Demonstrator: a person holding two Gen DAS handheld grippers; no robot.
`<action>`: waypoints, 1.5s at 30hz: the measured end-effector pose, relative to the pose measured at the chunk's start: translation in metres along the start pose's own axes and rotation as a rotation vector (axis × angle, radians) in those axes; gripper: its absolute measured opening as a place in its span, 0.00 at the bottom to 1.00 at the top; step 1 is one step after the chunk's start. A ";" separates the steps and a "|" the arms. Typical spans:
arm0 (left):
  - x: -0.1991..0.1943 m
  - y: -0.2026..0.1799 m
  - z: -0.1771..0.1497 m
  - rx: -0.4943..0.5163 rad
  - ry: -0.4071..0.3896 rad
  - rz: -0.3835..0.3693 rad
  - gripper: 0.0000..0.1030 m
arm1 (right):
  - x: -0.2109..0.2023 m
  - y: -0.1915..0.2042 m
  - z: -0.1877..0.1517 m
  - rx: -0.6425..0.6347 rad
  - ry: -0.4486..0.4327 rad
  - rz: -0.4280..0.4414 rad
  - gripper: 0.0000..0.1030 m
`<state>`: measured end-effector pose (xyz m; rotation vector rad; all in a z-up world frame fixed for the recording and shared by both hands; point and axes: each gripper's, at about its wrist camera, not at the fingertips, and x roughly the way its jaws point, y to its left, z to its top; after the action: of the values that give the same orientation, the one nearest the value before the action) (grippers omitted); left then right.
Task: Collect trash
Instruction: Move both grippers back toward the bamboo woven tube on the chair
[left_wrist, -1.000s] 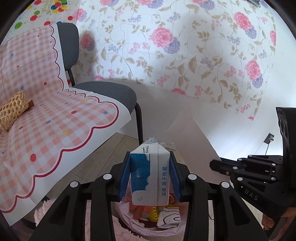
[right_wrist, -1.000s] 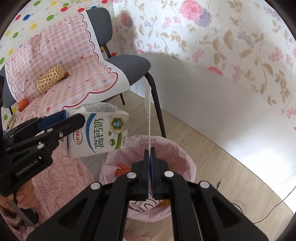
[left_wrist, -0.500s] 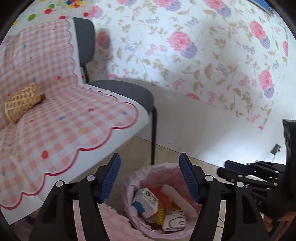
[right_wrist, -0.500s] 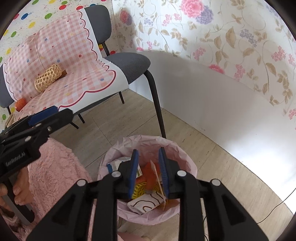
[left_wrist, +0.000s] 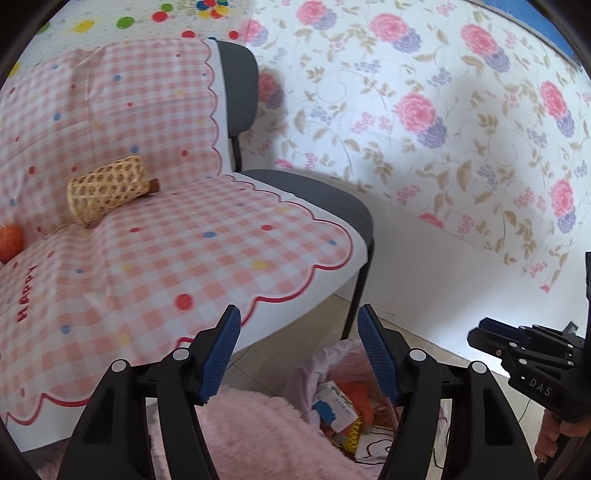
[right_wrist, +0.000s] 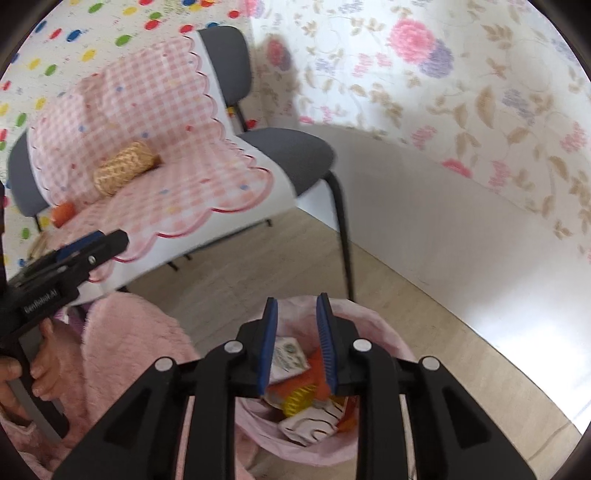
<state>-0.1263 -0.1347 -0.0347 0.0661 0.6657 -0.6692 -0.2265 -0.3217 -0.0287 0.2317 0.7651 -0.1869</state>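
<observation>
A bin lined with a pink bag stands on the floor by the chair leg. Inside lie the milk carton, orange scraps and a yellow item; the carton also shows in the left wrist view. My left gripper is open and empty, above and left of the bin. My right gripper is open and empty, just above the bin. A woven bamboo tube and an orange object lie on the chair's pink checked cloth.
A grey chair with black legs stands against the floral wall. A fluffy pink rug or cover lies left of the bin. The floor is light wood. A cable runs along the floor at right.
The left gripper let go of the milk carton, which now lies in the bin, and swung left toward the chair. The right gripper opened, dropping its thin white sheet.
</observation>
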 end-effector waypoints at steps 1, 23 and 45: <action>-0.003 0.005 0.001 -0.007 -0.001 0.011 0.65 | 0.002 0.004 0.005 -0.009 -0.002 0.013 0.21; -0.018 0.162 0.068 -0.185 -0.056 0.416 0.70 | 0.089 0.132 0.139 -0.285 -0.099 0.168 0.48; 0.079 0.271 0.123 -0.201 0.097 0.511 0.70 | 0.256 0.239 0.259 -0.409 -0.033 0.278 0.29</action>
<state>0.1490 0.0031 -0.0245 0.0792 0.7684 -0.1069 0.1857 -0.1846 0.0060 -0.0547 0.7141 0.2279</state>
